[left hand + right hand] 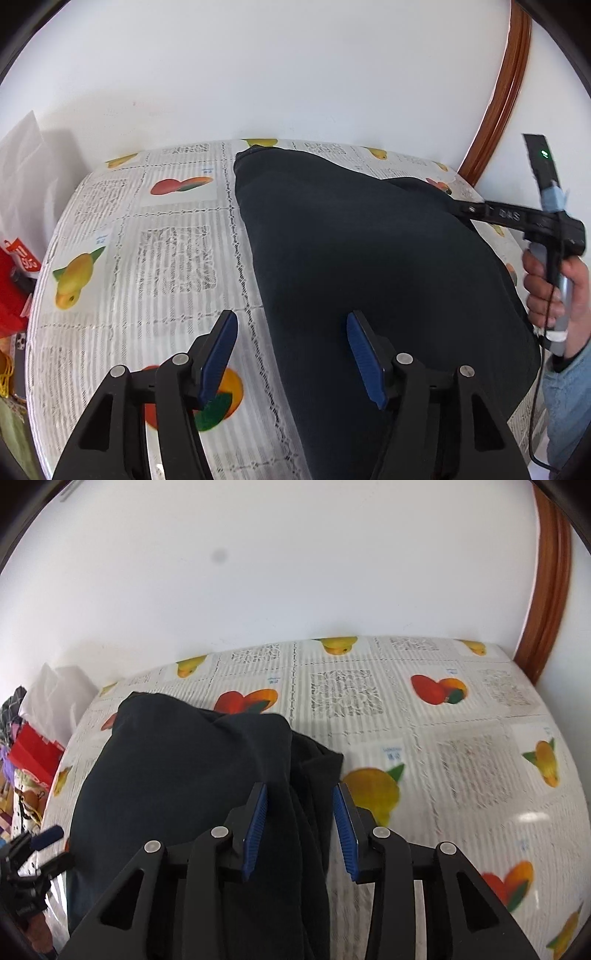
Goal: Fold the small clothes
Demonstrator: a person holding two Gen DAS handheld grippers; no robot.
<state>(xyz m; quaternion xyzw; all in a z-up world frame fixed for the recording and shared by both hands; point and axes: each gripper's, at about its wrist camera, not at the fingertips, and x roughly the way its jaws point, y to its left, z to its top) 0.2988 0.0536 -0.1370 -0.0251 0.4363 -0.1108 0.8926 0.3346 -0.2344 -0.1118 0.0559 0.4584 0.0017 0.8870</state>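
Dark cloth: a navy garment (369,266) lies spread on the bench (147,240), filling the centre and right of the left wrist view; in the right wrist view (184,775) it fills the lower left and centre, with a bunched fold running down between the fingers.
Bench cover: white lace-patterned plastic printed with mangoes and other fruit, reaching to a white wall (258,74) at the top of both frames.
Left gripper (291,354): jaws wide apart at the bottom of its frame, holding nothing; the left blue pad (219,354) is over bare cover, the right pad over the garment's left edge.
Right gripper (300,830): jaws apart at the bottom centre, the fold lying between the blue pads (255,827); no grip is visible. From the left wrist view it appears at the right edge (469,210), its tip at the garment's right side, held by a hand (546,288).
Surroundings: wooden frame (506,92) at upper right; red bag (14,280) and white bag (22,166) at the left edge.
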